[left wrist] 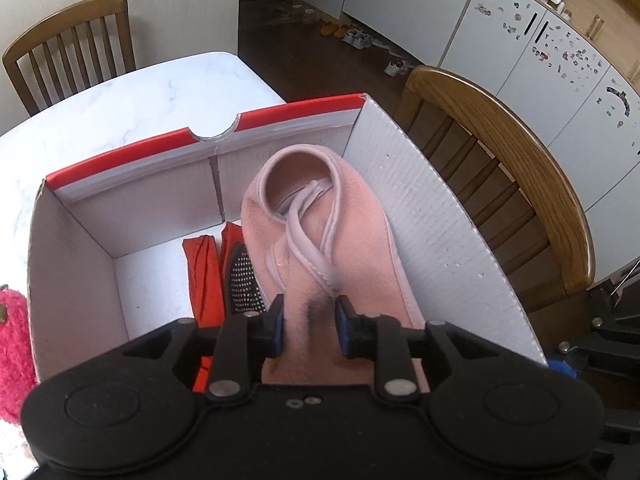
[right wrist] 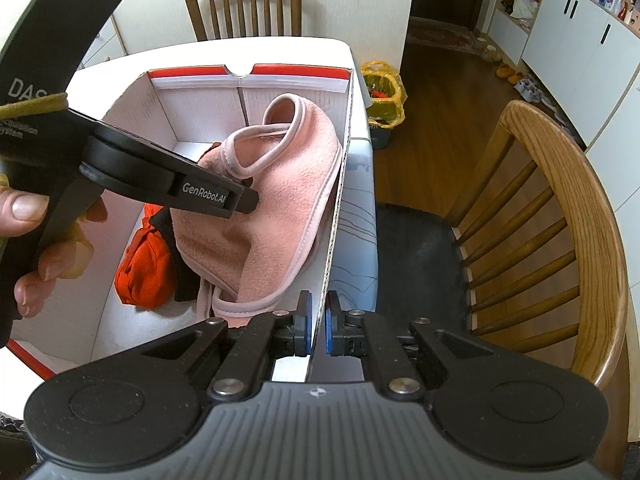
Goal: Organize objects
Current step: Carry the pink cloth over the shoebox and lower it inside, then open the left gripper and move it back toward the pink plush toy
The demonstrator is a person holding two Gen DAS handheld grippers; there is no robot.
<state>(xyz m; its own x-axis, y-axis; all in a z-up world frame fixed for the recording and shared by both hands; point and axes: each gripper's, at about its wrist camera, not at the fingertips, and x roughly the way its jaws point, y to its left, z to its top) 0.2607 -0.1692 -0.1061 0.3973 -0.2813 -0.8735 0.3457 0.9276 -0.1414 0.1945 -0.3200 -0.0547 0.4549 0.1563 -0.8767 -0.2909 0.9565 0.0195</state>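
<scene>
The pink fleece garment [left wrist: 320, 240] lies in the box [right wrist: 132, 120] against its 3 o'clock wall, beside an orange cloth [right wrist: 140, 268], the left tool [left wrist: 308, 320] loosened around it, while the right tool [right wrist: 316, 320] clamps that wall, likely steadying the box.

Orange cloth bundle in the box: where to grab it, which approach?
Judging by the right wrist view, grip the orange bundle at its bunched near end, from straight above on the side away from the pink fleece. That end is bare; the fleece and a black item cover its other side, and the box wall blocks a sideways approach.
</scene>
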